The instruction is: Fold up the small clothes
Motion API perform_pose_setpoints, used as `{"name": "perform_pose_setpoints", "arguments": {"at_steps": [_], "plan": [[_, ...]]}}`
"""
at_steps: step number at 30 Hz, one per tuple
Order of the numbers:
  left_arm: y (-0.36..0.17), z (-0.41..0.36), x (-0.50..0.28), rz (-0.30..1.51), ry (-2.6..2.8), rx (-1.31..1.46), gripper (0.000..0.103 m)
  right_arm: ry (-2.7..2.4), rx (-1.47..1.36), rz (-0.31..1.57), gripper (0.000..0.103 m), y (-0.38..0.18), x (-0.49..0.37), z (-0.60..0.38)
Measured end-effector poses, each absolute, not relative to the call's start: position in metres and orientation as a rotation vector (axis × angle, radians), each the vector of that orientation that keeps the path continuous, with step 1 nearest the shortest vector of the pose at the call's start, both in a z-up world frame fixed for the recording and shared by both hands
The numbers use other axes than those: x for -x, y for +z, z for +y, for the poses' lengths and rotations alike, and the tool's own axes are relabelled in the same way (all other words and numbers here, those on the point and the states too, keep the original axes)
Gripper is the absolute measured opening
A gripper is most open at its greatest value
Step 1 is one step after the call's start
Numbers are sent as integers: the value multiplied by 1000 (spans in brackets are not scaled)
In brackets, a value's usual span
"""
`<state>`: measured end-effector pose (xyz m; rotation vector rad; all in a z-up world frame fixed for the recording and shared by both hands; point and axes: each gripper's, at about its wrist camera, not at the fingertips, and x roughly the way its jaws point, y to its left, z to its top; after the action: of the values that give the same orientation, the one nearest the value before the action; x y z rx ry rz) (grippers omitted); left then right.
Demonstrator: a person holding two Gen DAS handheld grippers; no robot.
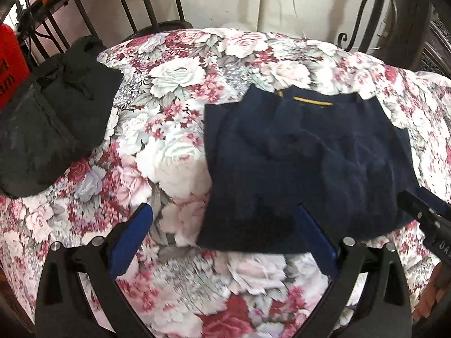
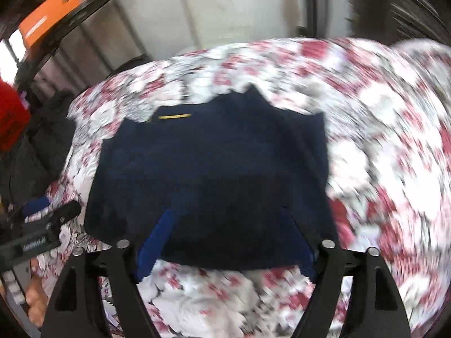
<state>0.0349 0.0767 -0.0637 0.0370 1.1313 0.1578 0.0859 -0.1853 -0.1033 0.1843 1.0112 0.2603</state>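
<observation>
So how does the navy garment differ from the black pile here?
The navy garment lies flat in the middle of the floral cloth as a squarish fold with a yellow neck strip; the black pile sits bunched at the cloth's left edge, with no trim visible. Both are dark, and neither is gripped.

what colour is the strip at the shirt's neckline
Yellow strip on the navy shirt; clearest in the left wrist view.

We saw a floral cloth (image 1: 180,129) covering the table. Behind it stood a black metal chair (image 1: 126,2) and an orange box (image 2: 46,19).
</observation>
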Motion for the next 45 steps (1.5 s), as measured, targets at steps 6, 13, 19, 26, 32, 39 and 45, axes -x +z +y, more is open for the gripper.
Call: {"name": "perform_pose_setpoints", "arguments": {"at_steps": [6, 13, 19, 26, 32, 39, 45], "plan": [[-84, 61, -40, 1142, 181, -10, 98, 259, -109, 869, 99, -80, -83, -176], [-118, 54, -63, 1171, 206, -61, 98, 279, 43, 848, 99, -93, -95, -150], [-142, 58, -73, 1201, 219, -110, 98, 197, 26, 995, 99, -132, -116, -153], [-161, 58, -70, 1214, 234, -120, 99, 183, 109, 1012, 100, -162, -114, -144], [-162, 51, -65, 1179, 249, -171, 99, 181, 110, 1007, 100, -162, -114, -145], [-160, 47, -62, 1167, 251, -194, 99, 172, 118, 994, 100, -163, -112, -143], [-158, 47, -62, 1169, 248, -191, 99, 165, 123, 997, 100, -161, -111, -142]]}}
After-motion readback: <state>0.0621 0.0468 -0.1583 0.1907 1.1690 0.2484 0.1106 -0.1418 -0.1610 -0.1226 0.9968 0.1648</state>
